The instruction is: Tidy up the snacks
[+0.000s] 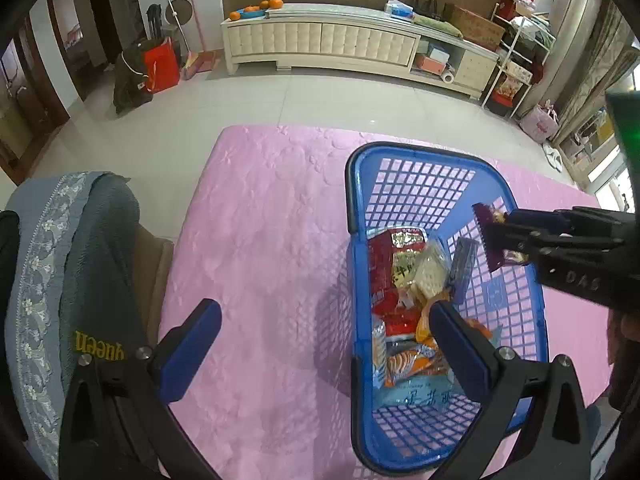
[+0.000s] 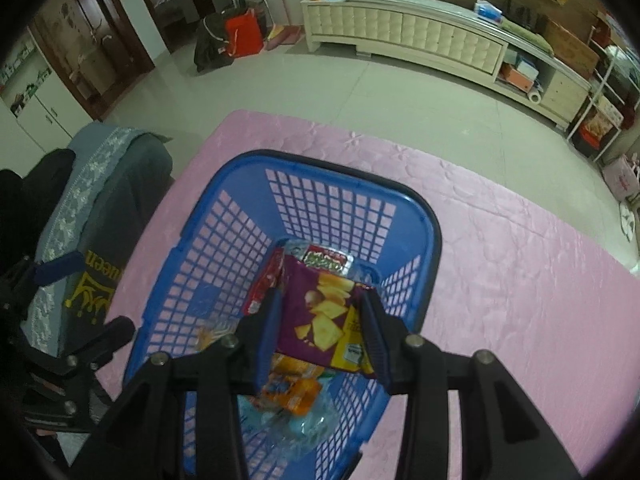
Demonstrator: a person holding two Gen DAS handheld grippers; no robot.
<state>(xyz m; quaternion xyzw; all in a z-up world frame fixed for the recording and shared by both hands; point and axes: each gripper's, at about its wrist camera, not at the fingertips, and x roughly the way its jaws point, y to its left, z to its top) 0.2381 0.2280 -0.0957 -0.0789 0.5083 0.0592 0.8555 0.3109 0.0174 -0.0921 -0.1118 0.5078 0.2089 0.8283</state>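
Purple crinkly snack packet (image 2: 320, 316) pinched in right gripper (image 2: 322, 322) over blue lattice basket (image 2: 224, 232) — left gripper (image 1: 324, 336) wide, empty.

Glossy blue plastic basket (image 1: 400, 168) on quilted, satiny pink cloth (image 1: 260, 220).

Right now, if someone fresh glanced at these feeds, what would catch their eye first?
The blue plastic basket on the pink tablecloth, already holding several snack packets. Next, the purple cracker packet clamped in the right tool, held above the basket. The left tool hangs open at the basket's near left rim, holding nothing.
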